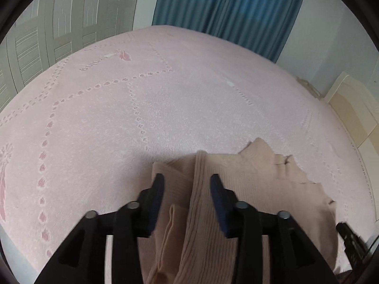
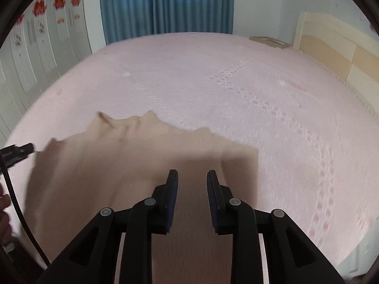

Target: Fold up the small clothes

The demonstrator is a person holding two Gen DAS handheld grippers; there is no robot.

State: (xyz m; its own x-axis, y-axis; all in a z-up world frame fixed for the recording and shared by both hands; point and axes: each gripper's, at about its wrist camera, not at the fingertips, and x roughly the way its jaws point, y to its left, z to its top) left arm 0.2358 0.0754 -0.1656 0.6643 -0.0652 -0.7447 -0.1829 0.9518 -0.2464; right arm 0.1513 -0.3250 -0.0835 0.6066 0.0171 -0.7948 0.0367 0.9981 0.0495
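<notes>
A beige ribbed knit garment (image 1: 248,189) lies crumpled on the pink bedspread (image 1: 165,106), with a raised fold running up between the fingers of my left gripper (image 1: 187,179). The jaws stand apart and the pads do not press the cloth. In the right wrist view the same garment (image 2: 113,165) spreads to the left and under my right gripper (image 2: 192,177), whose jaws also stand apart above the cloth. The left gripper's tip (image 2: 19,151) shows at the garment's left edge.
The bedspread (image 2: 248,90) stretches far ahead of both grippers. A cream headboard (image 2: 331,54) stands at the right, a blue curtain (image 2: 165,4) behind the bed, wardrobe doors (image 1: 47,35) at the left. A hand (image 2: 3,213) and a black cable (image 2: 14,201) are at the left edge.
</notes>
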